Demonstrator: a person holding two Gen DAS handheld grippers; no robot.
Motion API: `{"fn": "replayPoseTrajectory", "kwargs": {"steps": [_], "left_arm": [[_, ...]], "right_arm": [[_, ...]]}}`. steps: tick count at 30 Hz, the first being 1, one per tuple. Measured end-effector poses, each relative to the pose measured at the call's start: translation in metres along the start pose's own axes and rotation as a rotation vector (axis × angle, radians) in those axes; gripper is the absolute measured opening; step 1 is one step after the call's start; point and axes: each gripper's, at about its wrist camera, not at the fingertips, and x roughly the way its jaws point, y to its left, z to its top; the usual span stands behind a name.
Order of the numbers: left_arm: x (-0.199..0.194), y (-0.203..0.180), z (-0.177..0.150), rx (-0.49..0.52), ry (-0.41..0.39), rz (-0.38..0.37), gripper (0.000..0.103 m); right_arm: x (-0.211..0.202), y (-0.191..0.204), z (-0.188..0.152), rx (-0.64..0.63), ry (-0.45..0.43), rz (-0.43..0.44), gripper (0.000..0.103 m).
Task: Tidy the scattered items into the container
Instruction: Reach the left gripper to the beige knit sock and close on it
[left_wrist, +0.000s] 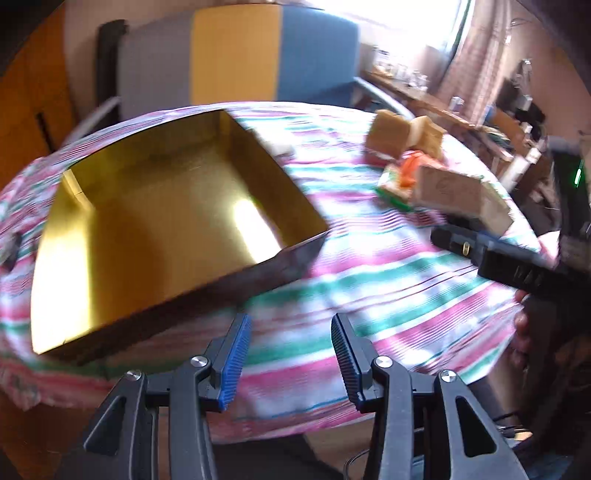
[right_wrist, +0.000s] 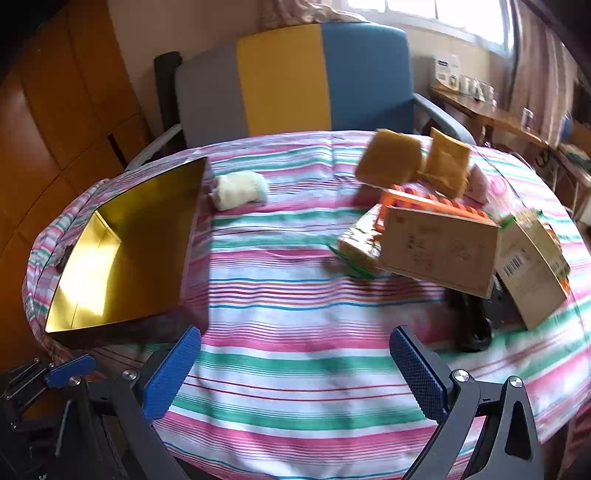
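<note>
A gold-lined open box (left_wrist: 159, 206) sits at the table's left; it also shows in the right wrist view (right_wrist: 125, 247). The scattered items lie at the right: two tan packets (right_wrist: 410, 160), an orange comb-like piece (right_wrist: 432, 203), a green packet (right_wrist: 360, 247), a brown carton (right_wrist: 439, 251), a barcoded carton (right_wrist: 532, 266), a black object (right_wrist: 472, 321) and a white roll (right_wrist: 240, 190) next to the box. My left gripper (left_wrist: 291, 354) is open and empty over the table's front edge. My right gripper (right_wrist: 295, 373) is open wide and empty, near the front edge.
The round table wears a striped cloth (right_wrist: 295, 314). A grey, yellow and blue chair (right_wrist: 295, 77) stands behind it. A wooden cabinet (right_wrist: 55, 92) is at the left. Shelves with jars (right_wrist: 480, 99) line the right under the window.
</note>
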Motion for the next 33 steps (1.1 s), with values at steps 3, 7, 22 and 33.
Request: {"fn": "replayPoseTrajectory", "kwargs": {"steps": [3, 7, 22, 33], "left_arm": [[-0.001, -0.003, 0.034, 0.026, -0.016, -0.039, 0.047], [0.004, -0.008, 0.090, 0.066, -0.015, -0.073, 0.047], [0.156, -0.001, 0.245, 0.039, 0.225, -0.133, 0.050], [0.206, 0.020, 0.248, 0.056, 0.346, -0.034, 0.050]], "right_arm": [[-0.001, -0.031, -0.006, 0.061, 0.013, -0.033, 0.103], [0.000, -0.059, -0.012, 0.108, 0.014, -0.060, 0.103], [0.006, -0.079, 0.001, 0.096, -0.006, -0.026, 0.103], [0.017, -0.082, 0.010, 0.125, 0.010, 0.028, 0.103]]}}
